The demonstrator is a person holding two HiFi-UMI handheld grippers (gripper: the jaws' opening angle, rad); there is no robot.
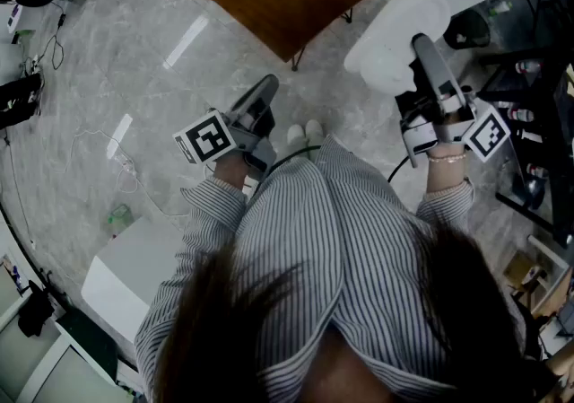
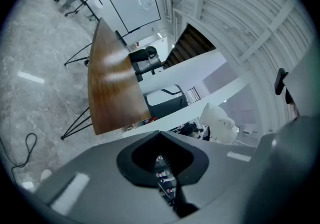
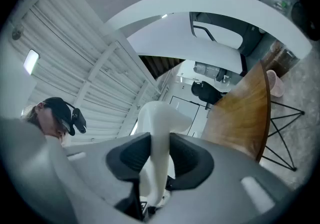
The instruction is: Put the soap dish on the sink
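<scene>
The soap dish (image 1: 399, 26) is up in the air, well above the grey marbled floor (image 1: 134, 78), with the right gripper (image 3: 159, 148) holding it. Its dark fingers (image 3: 192, 155) stand fairly wide and pinch a thin white wall of the dish between them. The dish looks to me like a smooth, glossy, moulded piece: stiff, probably light, and likely slippery where the pads meet it. If it is ceramic and not plastic, a drop onto that hard floor could chip it. Holding it by the edge leaves most of the body hanging beyond the fingers, so I'd expect it to swivel if jolted. The left gripper (image 2: 162, 160) carries nothing, and its fingers are drawn together. I can't make out a sink in any view.
</scene>
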